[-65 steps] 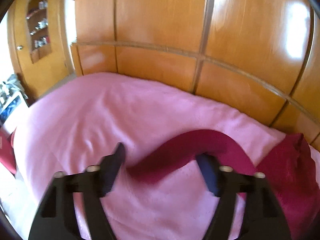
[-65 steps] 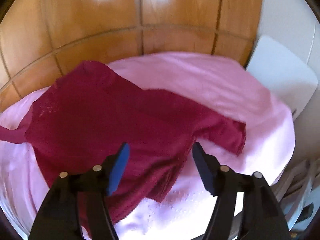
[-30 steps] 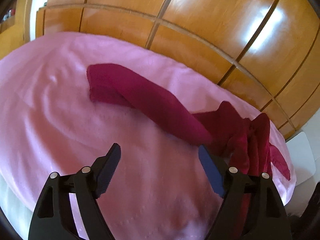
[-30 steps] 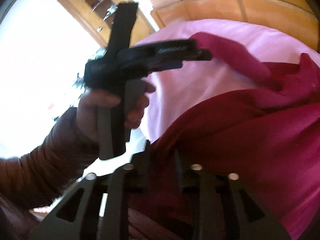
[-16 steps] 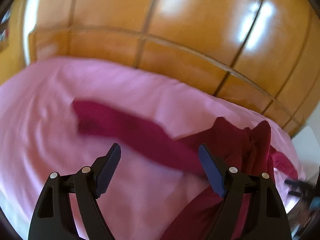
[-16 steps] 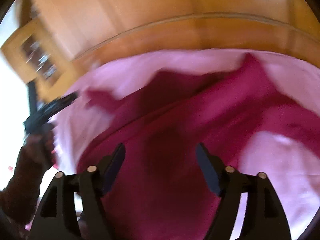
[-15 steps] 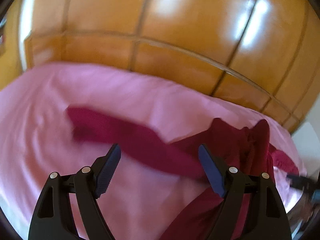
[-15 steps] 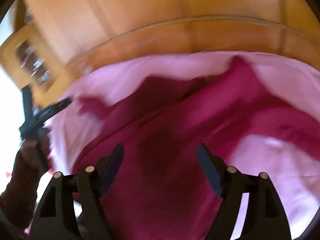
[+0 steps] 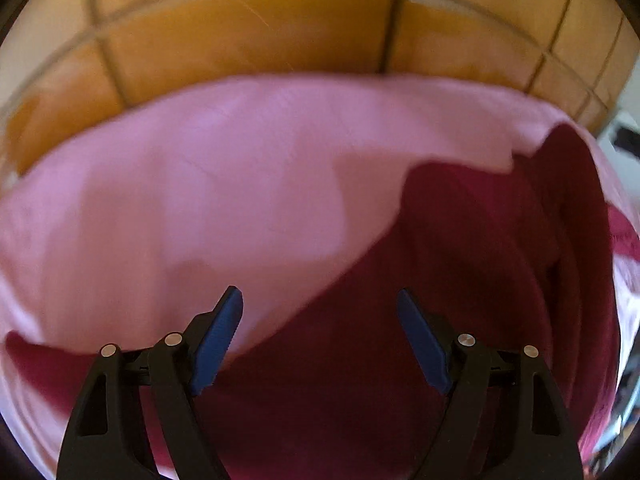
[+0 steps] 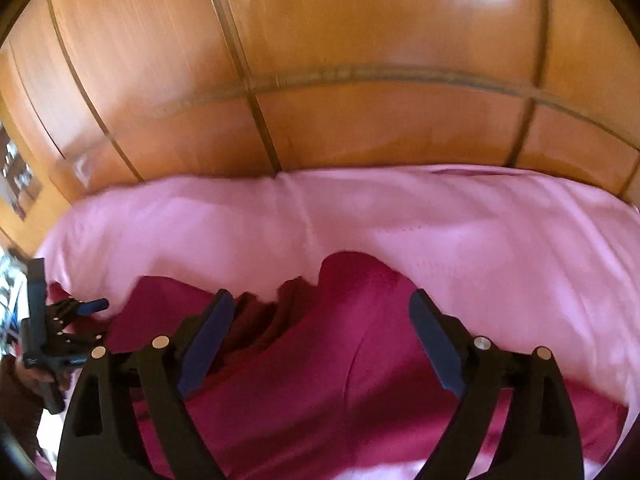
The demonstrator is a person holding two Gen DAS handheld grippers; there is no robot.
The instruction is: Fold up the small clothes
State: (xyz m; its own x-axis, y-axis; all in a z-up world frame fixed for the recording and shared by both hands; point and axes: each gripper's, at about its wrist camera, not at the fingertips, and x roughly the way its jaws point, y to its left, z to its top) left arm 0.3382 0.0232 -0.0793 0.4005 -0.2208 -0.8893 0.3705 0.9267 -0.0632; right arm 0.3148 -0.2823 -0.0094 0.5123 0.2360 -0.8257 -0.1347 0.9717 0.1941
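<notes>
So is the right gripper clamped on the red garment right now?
No, the right gripper hangs open above the dark red garment, which its pads do not press.

No readable text, labels, brands or numbers anywhere; both views are motion-blurred, nothing legible on the cloth, wood or grippers.

A pink sheet (image 10: 500, 248) covers the bed, wrinkled, filling the near and middle ground. Wooden panels (image 10: 360, 60) with dark seams rise along its far edge. A shelf niche (image 10: 16, 178) shows far left.
</notes>
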